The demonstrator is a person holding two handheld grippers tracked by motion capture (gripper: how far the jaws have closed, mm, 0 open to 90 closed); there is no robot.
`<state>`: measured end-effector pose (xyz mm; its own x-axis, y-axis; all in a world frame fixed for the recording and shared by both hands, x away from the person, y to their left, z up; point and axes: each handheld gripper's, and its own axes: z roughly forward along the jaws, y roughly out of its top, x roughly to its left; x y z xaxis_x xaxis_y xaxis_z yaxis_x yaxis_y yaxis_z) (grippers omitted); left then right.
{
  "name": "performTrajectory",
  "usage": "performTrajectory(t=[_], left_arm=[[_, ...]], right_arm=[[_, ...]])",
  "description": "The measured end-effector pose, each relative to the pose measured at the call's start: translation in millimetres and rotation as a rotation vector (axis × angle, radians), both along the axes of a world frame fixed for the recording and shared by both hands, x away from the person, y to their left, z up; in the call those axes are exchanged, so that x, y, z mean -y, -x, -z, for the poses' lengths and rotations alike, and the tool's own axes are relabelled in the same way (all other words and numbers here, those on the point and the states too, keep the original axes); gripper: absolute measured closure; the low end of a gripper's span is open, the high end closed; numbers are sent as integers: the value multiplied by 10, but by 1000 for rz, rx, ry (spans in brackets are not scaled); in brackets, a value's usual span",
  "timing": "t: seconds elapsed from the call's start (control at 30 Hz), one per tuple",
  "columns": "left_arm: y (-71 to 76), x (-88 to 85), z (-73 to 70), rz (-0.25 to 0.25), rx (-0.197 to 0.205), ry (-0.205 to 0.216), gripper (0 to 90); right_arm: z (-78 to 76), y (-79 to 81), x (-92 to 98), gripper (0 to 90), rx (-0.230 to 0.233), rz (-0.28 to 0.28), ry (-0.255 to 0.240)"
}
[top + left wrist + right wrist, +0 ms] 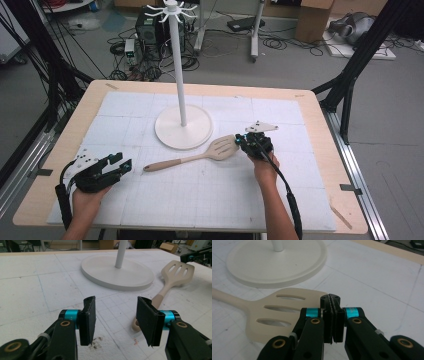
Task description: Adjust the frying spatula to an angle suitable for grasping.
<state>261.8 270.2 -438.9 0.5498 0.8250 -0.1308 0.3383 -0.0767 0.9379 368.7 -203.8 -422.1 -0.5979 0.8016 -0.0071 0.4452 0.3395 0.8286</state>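
The beige slotted wooden spatula (192, 156) lies at centre frame. Right gripper (248, 144) fingers are pressed together, empty, touching the blade; left gripper (122, 164) fingers stand half apart, empty.

No readable text, label, brand or number on anything in view

The high view looks forward and down over the whole surface (60, 150). Each tool's camera sits low and close, facing the white stand (183, 131) (117, 271) (274, 263); all share the spatula (200, 156) (172, 275) (274, 312) beside it.
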Motion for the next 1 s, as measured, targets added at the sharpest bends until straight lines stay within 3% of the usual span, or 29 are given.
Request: performTrajectory(t=[0.07,0.13,0.23,0.37,0.53,0.63,0.73,0.8,1.0], left_arm=[[-2,5,5,10,-6,-3,551],[-2,16,12,26,-11,-15,645],[-7,55,33,56,-38,-23,707],[-26,119,51,100,-68,6,788],[-51,225,56,135,-96,7,801],[-89,318,78,140,-120,-28,801],[-131,409,92,140,-165,-107,799],[-128,464,88,136,-159,-151,804],[-136,497,86,125,-167,-160,806]], right_arm=[[-2,14,-30,895,1,-12,7],[-21,30,-31,891,-3,-19,16],[-84,85,21,843,12,11,-16],[-135,212,120,850,18,41,-8],[-119,256,137,864,13,51,-5],[-92,245,118,870,1,48,10],[-54,239,77,871,-24,44,39],[-28,238,56,875,-40,39,60],[0,298,-17,890,-36,26,89]])
